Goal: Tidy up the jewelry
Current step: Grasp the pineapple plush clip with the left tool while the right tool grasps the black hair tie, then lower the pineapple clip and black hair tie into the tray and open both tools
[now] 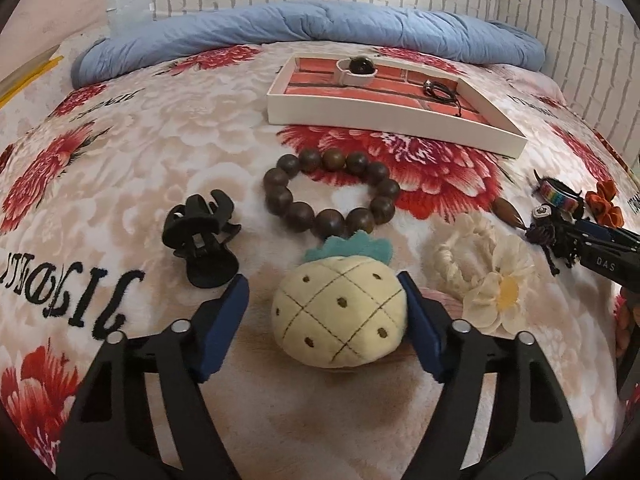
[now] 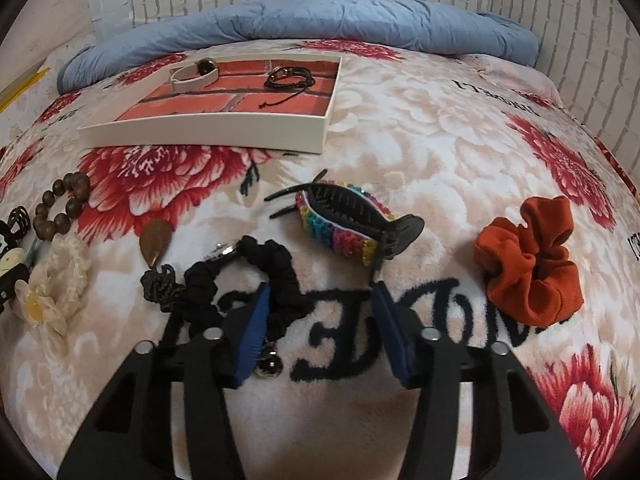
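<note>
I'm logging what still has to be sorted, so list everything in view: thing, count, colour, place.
tray: 1, white, far on the blanket
watch: 1, white, in tray
cord bracelet: 1, black, in tray
bead bracelet: 1, brown, before the tray
claw clip: 1, black, left of beads
pineapple: 1, cream, between left fingers
flower band: 1, cream, right of pineapple
black scrunchie: 1, black, at right gripper
rainbow clip: 1, multicoloured, centre
orange scrunchie: 1, orange, right
blanket: 1, floral
duvet: 1, blue, far edge
left gripper: open
right gripper: open
</note>
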### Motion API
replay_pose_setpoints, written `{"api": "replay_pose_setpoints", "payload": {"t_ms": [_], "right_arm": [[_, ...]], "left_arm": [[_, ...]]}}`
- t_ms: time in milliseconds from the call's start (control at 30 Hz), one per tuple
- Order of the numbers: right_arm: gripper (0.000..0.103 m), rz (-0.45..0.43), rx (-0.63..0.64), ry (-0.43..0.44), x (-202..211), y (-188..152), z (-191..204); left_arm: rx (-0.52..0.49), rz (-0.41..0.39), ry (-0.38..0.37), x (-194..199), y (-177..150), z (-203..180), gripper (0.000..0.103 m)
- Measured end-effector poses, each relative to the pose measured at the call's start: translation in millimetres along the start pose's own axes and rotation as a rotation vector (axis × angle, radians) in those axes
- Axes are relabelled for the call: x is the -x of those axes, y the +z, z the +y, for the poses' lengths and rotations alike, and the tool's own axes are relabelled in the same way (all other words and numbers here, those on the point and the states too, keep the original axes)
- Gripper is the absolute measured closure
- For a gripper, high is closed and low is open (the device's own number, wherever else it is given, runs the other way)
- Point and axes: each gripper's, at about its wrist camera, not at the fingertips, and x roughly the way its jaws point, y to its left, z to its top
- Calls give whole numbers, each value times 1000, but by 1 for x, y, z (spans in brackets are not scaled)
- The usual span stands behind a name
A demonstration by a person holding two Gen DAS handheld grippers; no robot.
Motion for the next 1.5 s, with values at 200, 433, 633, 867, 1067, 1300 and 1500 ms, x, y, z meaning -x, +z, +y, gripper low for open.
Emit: {"api": "replay_pose_setpoints", "payload": {"t_ms": [200,433,633,867,1067,1300,1500], "right_arm": [[77,-4,20,30,1,0,5],[91,-12,3,58,4,0,2],[92,-33,-15,66,10,-2,-2],[92,-53,-32,85,19,-5,-5],[92,-82,-41,95,28,-7,-8],[92,-113,-36,106,35,-5,-8],[92,-137,-19,112,43,2,-4]], "left_arm": [[-26,-5,-10,1,-1,-5,45],[-6,-3,-29,1,0,-2,48],[-2,-8,-30,2,-1,-2,49],[-4,-28,-18,8,-2,-2,50],[10,-52,-15,15,-1,0,50],[14,-88,-16,28,5,2,50],[23,-139,-4,42,24,10,50]]}}
